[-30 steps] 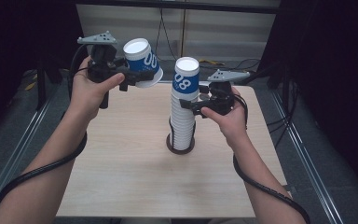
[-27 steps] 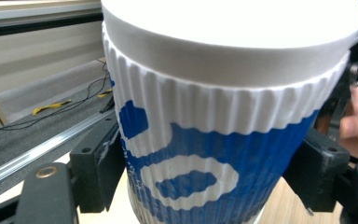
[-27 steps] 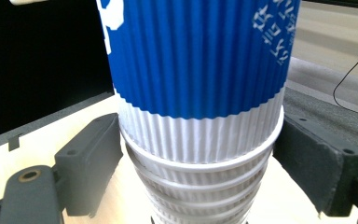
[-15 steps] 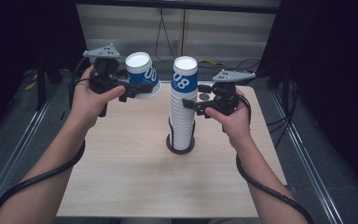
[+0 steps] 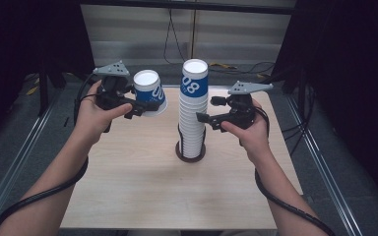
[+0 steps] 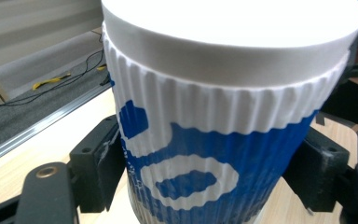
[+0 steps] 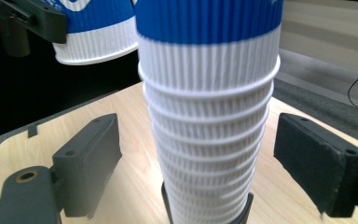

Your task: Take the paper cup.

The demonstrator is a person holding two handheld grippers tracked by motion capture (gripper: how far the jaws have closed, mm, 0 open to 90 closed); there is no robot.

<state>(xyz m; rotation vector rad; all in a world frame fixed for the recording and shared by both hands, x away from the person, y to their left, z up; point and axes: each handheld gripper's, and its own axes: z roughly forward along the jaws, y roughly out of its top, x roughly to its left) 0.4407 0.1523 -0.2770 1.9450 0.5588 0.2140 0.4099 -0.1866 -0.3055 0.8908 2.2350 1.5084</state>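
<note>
While clamped, cup [image 5: 149, 92] nears stack [image 5: 192, 114].

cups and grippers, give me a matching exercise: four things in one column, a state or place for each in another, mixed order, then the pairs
Things:
1. single cup
2. cup stack
3. left gripper
4. right gripper

States or places:
a. open, fingers on either side of the stack without touching
b. upside down in a dark ring on the table
c. held in the air, left of the stack
d. shut on the blue and white cup

Pairs: 1-c, 2-b, 3-d, 4-a
</note>
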